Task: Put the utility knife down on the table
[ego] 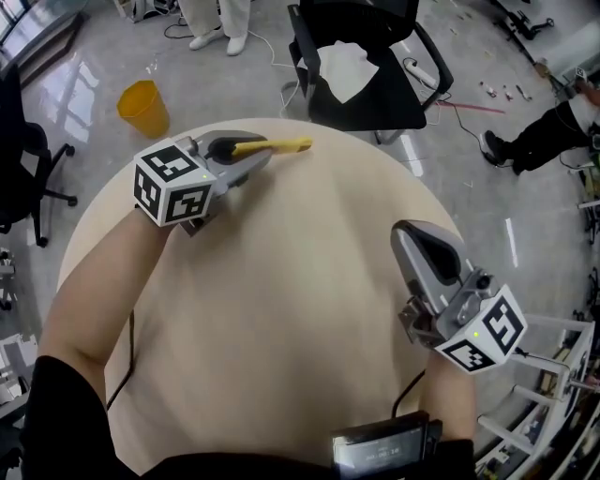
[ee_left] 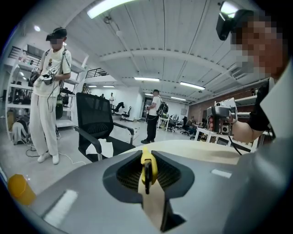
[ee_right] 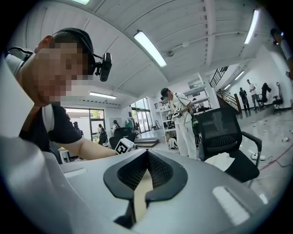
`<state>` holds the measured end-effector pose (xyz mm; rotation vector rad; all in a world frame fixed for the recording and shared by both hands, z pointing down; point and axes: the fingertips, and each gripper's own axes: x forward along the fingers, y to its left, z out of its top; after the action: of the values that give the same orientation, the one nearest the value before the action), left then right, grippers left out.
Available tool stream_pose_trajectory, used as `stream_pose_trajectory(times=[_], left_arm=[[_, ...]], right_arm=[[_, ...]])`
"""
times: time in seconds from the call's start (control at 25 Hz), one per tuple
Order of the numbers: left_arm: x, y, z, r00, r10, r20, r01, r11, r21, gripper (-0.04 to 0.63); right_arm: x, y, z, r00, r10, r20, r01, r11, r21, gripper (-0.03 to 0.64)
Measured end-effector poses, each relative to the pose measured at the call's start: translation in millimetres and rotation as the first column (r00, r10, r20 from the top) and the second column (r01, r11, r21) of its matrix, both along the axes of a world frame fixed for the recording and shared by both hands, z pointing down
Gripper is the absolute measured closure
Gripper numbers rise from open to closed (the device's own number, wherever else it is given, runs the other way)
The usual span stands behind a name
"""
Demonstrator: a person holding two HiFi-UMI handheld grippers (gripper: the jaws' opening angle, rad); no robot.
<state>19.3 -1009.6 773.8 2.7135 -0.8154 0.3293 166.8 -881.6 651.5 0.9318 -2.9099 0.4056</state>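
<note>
Grey polished floor (ego: 84, 66) spread round a large round beige table (ego: 281, 319) that filled most of the head view. Behind the table's far edge stood a black office chair (ego: 412, 103) with a crumpled white sheet (ego: 347, 67) lying on its seat. Left of the chair, on the floor, stood a yellow bin (ego: 142, 108) with its mouth open upward; what it held could not be made out. At the top of the head view were the white-trousered legs of a standing person (ego: 214, 21).

Over the table's far left part, the left claw (ego: 265, 153) pointed to the right across the head view. It was clamped on the yellow utility knife (ego: 281, 145). The knife's long body stuck out past the jaw tips, lying nearly level and close above the table near its far rim; whether it touched the wood could not be told. In the left gripper view the knife stood edge-on, pinched in the narrow slot between the pads.

Near the table's right edge, well apart from the knife, the right claw (ego: 410, 228) pointed away from the person. Its jaws were together at the tips with nothing between them.
</note>
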Motion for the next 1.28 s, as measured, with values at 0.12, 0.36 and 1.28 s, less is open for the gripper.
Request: stream_pose_trajectory(times=[0.12, 0.36, 1.28], left_arm=[[4, 5, 5, 0.999, 0.024, 0.027, -0.024, 1.000, 0.000, 0.538], [12, 5, 10, 0.997, 0.056, 0.051, -0.056, 0.998, 0.006, 0.246], [-66, 71, -91, 0.986, -0.093, -0.135, 0.091, 0.996, -0.022, 0.327]], right_arm=[[0, 3, 1, 1.000, -0.002, 0.007, 0.002, 1.000, -0.010, 0.603], [-1, 2, 0, 1.000, -0.005, 0.015, 0.005, 1.000, -0.007, 0.603], [9, 50, -52, 0.998, 0.048, -0.032, -0.050, 0.996, -0.070, 0.603]])
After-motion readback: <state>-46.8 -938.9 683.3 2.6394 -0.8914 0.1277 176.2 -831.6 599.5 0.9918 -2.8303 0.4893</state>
